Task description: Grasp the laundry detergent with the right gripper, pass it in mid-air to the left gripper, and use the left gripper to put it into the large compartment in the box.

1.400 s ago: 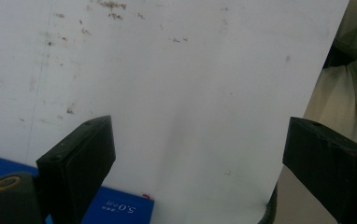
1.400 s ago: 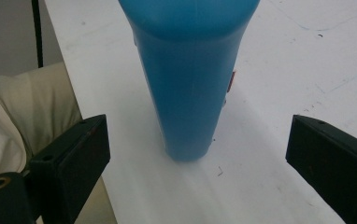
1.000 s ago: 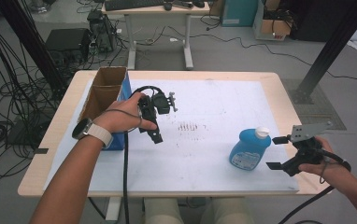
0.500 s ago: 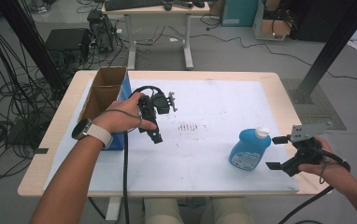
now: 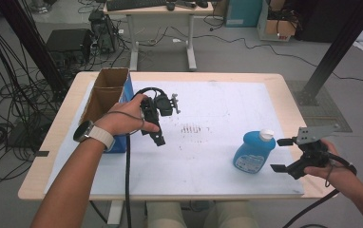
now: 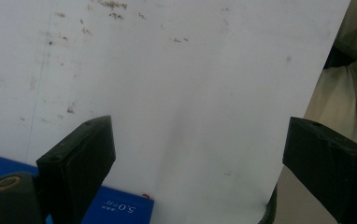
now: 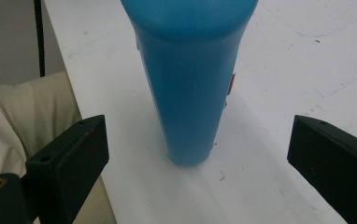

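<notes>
The upright blue plastic detergent bottle with a white cap (image 5: 254,150) stands ungrasped near the bench's right edge, the right gripper (image 5: 280,154) approaching with fingers spread, the left gripper (image 5: 159,123) likewise spread and empty.

Your left claw (image 5: 157,124) is black with a black cable trailing off it, your right claw (image 5: 284,154) carries a grey three-cornered plate on top, and you wear a white-strapped watch (image 5: 93,135) and beige trousers (image 5: 196,216).
</notes>
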The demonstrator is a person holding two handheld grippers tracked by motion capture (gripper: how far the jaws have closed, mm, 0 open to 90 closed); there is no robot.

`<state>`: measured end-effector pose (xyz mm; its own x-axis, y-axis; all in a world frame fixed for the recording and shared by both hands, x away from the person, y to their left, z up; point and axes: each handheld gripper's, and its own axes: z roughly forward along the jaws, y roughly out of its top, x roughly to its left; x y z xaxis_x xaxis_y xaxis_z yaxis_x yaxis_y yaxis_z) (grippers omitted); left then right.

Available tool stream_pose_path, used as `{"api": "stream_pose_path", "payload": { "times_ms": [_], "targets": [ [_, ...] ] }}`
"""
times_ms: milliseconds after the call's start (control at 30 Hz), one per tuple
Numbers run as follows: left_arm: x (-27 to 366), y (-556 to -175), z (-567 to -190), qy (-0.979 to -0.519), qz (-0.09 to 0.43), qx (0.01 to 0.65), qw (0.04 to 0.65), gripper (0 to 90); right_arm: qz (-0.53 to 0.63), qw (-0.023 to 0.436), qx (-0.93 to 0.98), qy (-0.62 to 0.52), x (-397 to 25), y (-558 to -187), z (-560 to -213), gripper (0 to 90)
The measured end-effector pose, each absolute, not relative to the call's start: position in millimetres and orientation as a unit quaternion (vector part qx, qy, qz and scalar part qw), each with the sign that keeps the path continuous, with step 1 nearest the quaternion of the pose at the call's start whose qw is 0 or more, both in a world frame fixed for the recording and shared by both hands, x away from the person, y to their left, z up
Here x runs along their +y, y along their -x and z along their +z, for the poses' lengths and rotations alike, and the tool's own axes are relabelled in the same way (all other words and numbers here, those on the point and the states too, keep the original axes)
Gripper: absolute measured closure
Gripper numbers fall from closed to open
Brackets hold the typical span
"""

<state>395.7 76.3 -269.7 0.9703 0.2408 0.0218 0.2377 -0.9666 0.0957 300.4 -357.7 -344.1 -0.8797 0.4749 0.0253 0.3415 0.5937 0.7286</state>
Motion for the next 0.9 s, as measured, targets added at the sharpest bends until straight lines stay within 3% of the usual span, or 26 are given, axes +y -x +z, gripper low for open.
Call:
{"api": "stream_pose_path", "payload": {
  "times_ms": [900],
  "targets": [
    [76.6,-396.4,-270.0,-0.992,0.016,0.120,0.047,9.7,0.397,0.087,0.884,-0.230,-358.3,-300.2,-343.3,5.3]
  ]
}}
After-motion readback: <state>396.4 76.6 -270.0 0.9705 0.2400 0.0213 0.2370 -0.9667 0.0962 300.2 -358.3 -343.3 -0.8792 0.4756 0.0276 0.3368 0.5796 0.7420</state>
